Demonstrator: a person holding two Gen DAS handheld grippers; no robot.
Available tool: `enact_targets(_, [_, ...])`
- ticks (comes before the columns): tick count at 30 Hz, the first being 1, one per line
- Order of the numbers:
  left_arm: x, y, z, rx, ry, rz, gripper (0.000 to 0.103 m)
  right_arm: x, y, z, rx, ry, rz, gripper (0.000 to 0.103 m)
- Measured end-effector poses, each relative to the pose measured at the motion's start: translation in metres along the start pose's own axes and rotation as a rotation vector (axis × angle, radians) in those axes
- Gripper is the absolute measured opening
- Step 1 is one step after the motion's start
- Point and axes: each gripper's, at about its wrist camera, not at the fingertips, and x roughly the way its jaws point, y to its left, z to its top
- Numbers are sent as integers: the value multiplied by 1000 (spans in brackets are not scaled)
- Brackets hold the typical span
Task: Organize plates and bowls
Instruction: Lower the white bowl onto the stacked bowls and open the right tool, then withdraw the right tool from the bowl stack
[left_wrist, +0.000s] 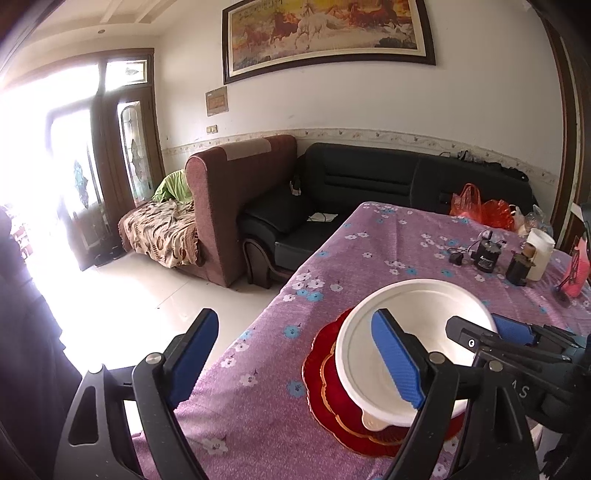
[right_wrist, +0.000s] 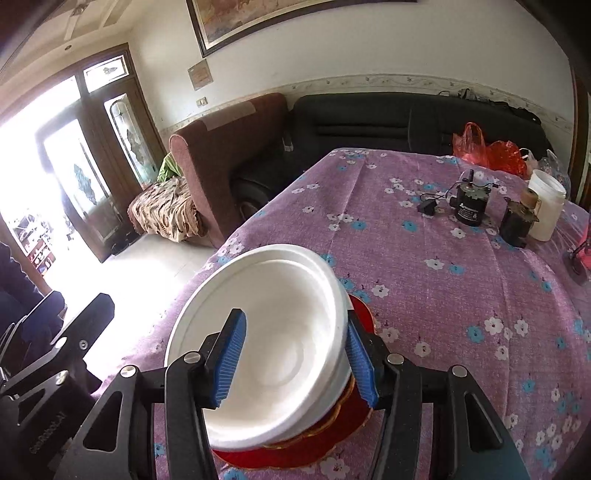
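Purple flowered tablecloth (left_wrist: 369, 258) covers the table; behind it a black sofa (left_wrist: 369, 184) along the wall, a maroon armchair (left_wrist: 236, 192) with a patterned throw, bright glass doors at left.

White bowl (right_wrist: 273, 332) sits on a red plate (right_wrist: 295, 454) with a gold scalloped edge, near the table's front edge. Bowl covers most of the plate; red shows past it on the low side and at right. In the left wrist view the same bowl (left_wrist: 410, 343) rests on the plate (left_wrist: 332, 398), a small tab on its rim pointing toward me.

My left gripper (left_wrist: 295, 365): jaws spread wide, nothing between them. The left blue pad hangs over the table's edge, the right pad is in front of the bowl. No contact that I can see.

My right gripper (right_wrist: 295, 362): jaws partly open, straddling the bowl's right-hand wall, one pad inside the bowl and one outside by the rim. Outer pad looks close to the rim; whether it touches I cannot tell. It is not clamped on the bowl.

Far right of the table: white jar (right_wrist: 546, 205), two small dark motor-like parts (right_wrist: 471, 205) with wires, red plastic bags (right_wrist: 491, 149) at the back edge.
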Motion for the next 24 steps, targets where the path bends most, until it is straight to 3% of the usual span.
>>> enact_targets(6, [-15, -6, -9, 2, -5, -22, 87, -22, -5, -15, 1, -26, 6, 67])
enact_targets(24, [-47, -59, -49, 89, 34, -107, 88, -75, -51, -90, 69, -35, -19, 69])
